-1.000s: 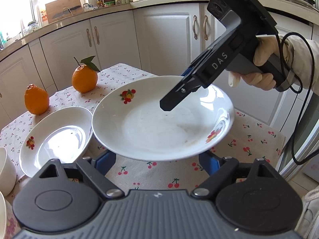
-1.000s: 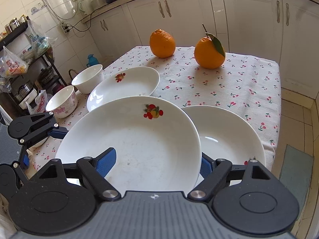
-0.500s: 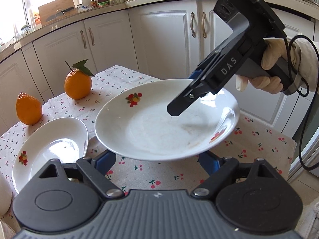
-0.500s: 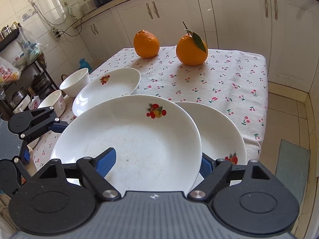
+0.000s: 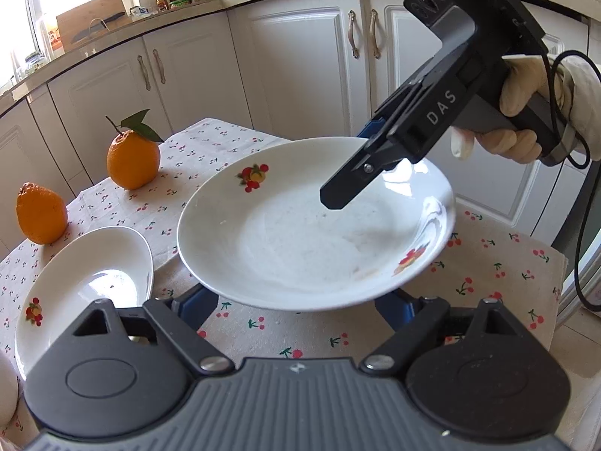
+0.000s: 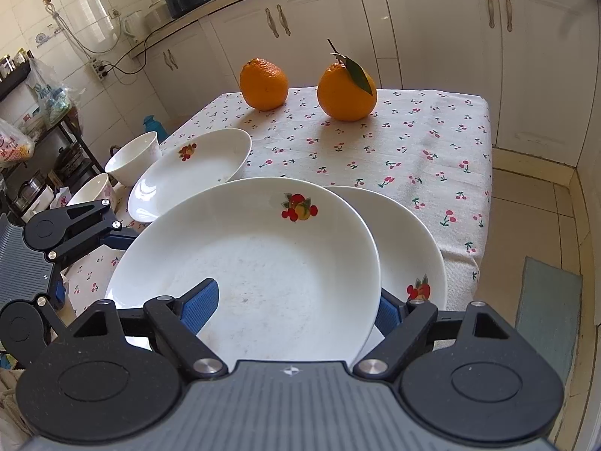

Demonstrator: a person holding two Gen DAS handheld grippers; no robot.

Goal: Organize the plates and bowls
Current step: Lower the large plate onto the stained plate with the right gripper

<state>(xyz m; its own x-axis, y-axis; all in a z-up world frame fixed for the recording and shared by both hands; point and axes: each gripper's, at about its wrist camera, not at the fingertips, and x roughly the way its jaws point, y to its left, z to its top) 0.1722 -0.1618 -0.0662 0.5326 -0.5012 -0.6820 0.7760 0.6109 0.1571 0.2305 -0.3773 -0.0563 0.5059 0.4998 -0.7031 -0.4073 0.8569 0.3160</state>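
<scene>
Plate (image 6: 244,259) mid-carry, clamped at its near rim by right gripper (image 6: 293,300), lower centre of frame, above second plate (image 6: 409,248); next, lowering onto it squarely. Left gripper (image 5: 296,300) apart, empty. Count: three plates, third (image 6: 191,173) centre left; two bowls (image 6: 131,158); two oranges (image 6: 265,82).

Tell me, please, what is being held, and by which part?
The right gripper clamps the raised plate by its rim; the left gripper is open beneath it.
</scene>
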